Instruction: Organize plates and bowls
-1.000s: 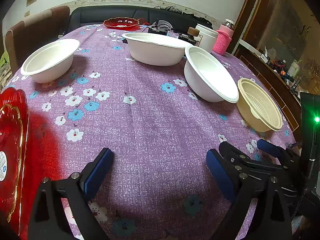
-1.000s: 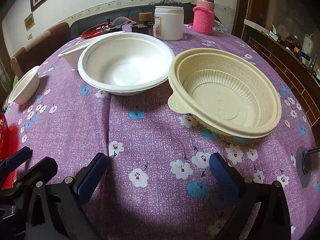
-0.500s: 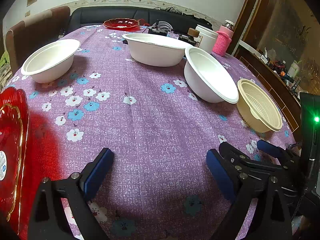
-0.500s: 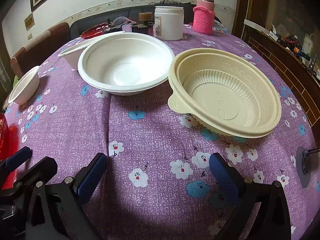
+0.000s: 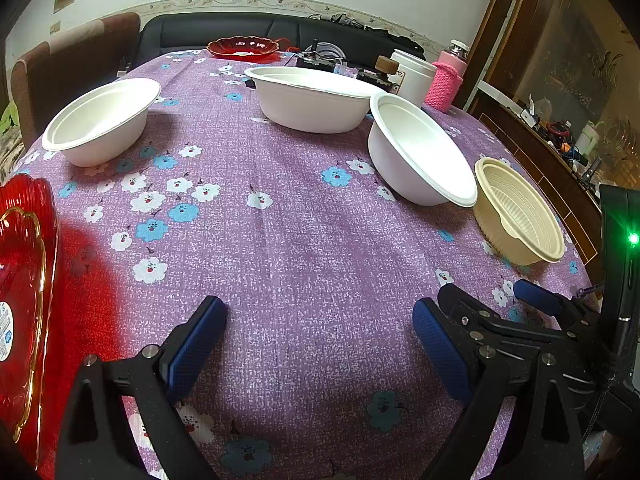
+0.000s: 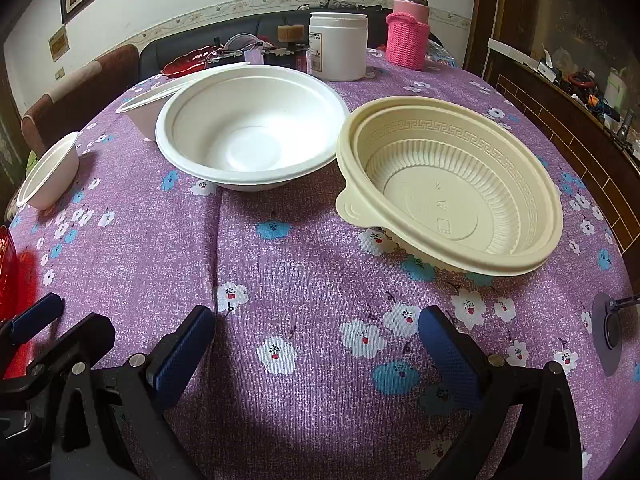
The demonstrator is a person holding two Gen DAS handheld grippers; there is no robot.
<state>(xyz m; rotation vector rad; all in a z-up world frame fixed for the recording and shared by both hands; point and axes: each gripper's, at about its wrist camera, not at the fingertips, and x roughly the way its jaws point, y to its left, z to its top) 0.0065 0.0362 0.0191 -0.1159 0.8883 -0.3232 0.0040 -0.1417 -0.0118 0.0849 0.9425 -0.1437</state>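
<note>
My left gripper [image 5: 320, 336] is open above bare purple tablecloth, nothing between its blue pads. Ahead of it stand three white bowls: a small one [image 5: 100, 120] at far left, a large one [image 5: 312, 100] at the back, a medium one [image 5: 420, 152] at right. A cream ribbed bowl [image 5: 520, 216] sits right of that. A red glass plate [image 5: 20, 300] lies at the left edge. My right gripper [image 6: 316, 344] is open over the cloth, empty, with the cream bowl [image 6: 452, 192] and the medium white bowl [image 6: 252, 140] just beyond it. Each gripper shows in the other's view, low at the side.
The round table [image 5: 300, 260] has a flowered purple cloth. At its far side stand a white jar [image 6: 338, 48], a pink-sleeved bottle [image 6: 408, 32], a second red dish [image 5: 242, 46] and small clutter. A sofa and a chair lie behind; a wooden cabinet runs along the right.
</note>
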